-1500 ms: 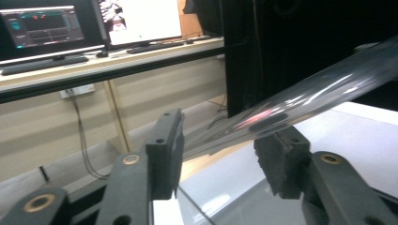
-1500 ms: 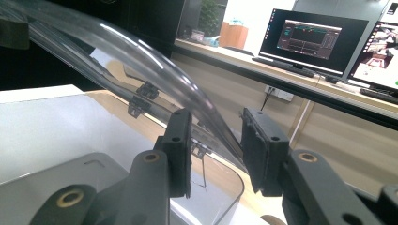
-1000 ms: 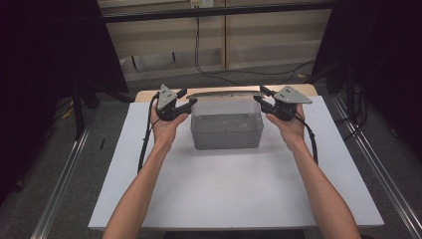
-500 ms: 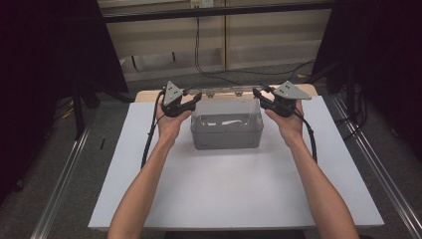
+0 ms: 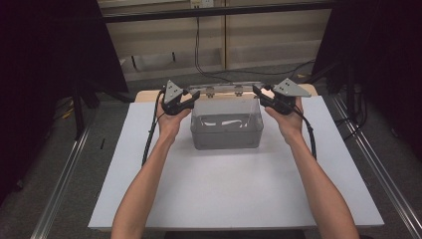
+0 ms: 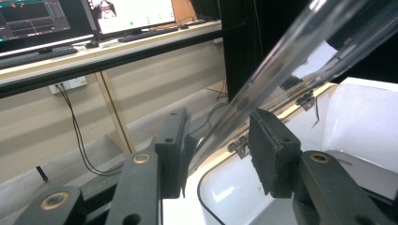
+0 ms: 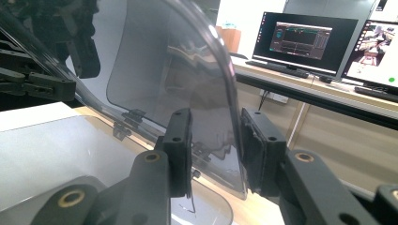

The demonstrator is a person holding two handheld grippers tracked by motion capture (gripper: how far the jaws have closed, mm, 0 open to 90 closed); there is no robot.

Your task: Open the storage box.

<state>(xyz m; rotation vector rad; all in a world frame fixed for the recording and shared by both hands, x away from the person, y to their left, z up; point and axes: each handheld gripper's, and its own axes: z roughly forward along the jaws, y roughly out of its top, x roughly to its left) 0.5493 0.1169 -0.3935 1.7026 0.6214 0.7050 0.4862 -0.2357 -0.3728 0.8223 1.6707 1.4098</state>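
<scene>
A clear plastic box [image 5: 226, 130] is seen on a white board [image 5: 224, 194] that covers the table, towards its far middle, with the box's near wall facing the person. Its transparent hinged lid [image 5: 226, 94] is raised along the far edge, where small hinges [image 5: 238, 92] are fixed to the rim.

The left gripper [image 5: 191, 97] is held at the lid's far-left corner, and the right gripper [image 5: 260, 94] at its far-right corner, one at each side of the box.

In the left gripper view, the lid's edge [image 6: 263, 75] is seen running slantwise between the two black jaws; the jaws have just been closing on it, yet whether both pads press the plastic cannot be told, a narrow gap being visible beside the left one.

In the right gripper view, the lid's rounded corner [image 7: 206, 117] stands between the jaws, which are closed against it from both sides.

Desks with lit monitors [image 7: 305, 42] are seen beyond the table.
</scene>
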